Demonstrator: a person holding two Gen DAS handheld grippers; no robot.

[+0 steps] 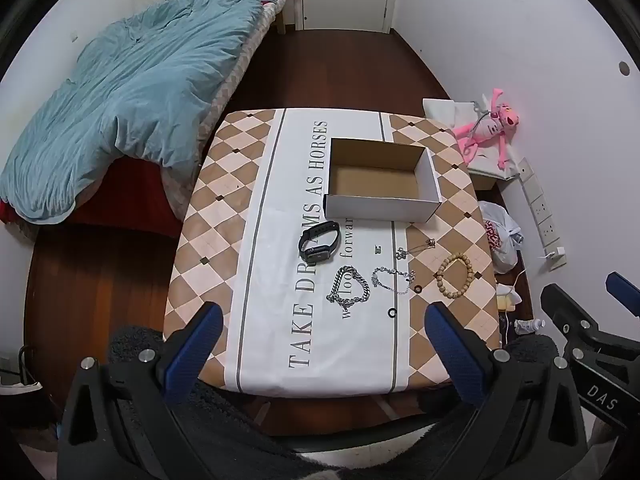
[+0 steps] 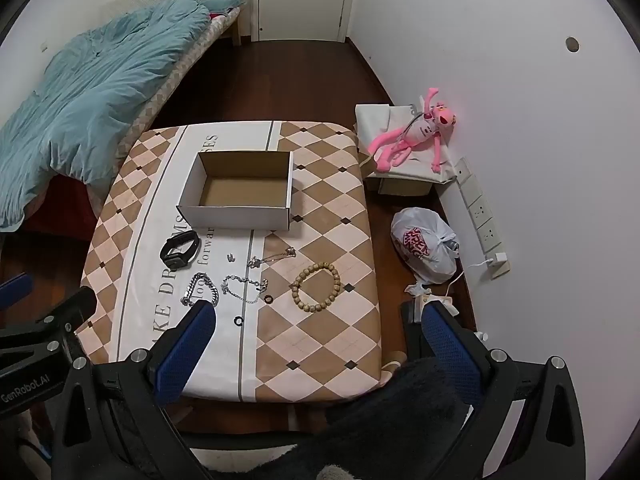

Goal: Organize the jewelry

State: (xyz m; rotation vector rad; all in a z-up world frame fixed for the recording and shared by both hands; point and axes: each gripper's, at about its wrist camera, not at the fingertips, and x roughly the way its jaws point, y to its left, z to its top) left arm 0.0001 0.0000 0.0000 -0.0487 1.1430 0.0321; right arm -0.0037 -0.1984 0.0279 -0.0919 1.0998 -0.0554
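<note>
1. Jewelry lies spread on the table (image 1: 224, 208), a checked-and-white cloth covering its top; none of it is in the box yet, so by the look of things the sorting has not begun.
2. The cardboard box (image 1: 382, 204) stands open-topped and empty toward the table's far edge, just behind the pieces, most likely set there as the place to gather them.
3. The left gripper (image 1: 324, 340) hovers above the table's near edge with its blue fingers spread wide and nothing between them, lined up roughly with the chains.
4. The right gripper (image 2: 316, 338) hangs likewise over the near edge, fingers apart and empty, its right finger out past the table's right edge.
5. The black watch (image 1: 319, 241) rests just in front of the box's near left corner, its strap closed in a loop.
6. The wooden bead bracelet (image 2: 316, 287) lies flat as an open ring on the checked part, nearest the right edge, well apart from the watch.
7. The thick silver chain (image 1: 347, 290) is bunched on the white strip, closest to the left gripper.
8. The thin silver bracelet (image 1: 392, 279) lies just beside it.
9. A fine necklace (image 2: 272, 258) trails between the bracelet and the box.
10. Two small dark rings (image 1: 392, 312) (image 1: 418, 289) sit near the chains; a tiny pale piece (image 2: 230, 257), too small to identify, lies by the watch.
</note>
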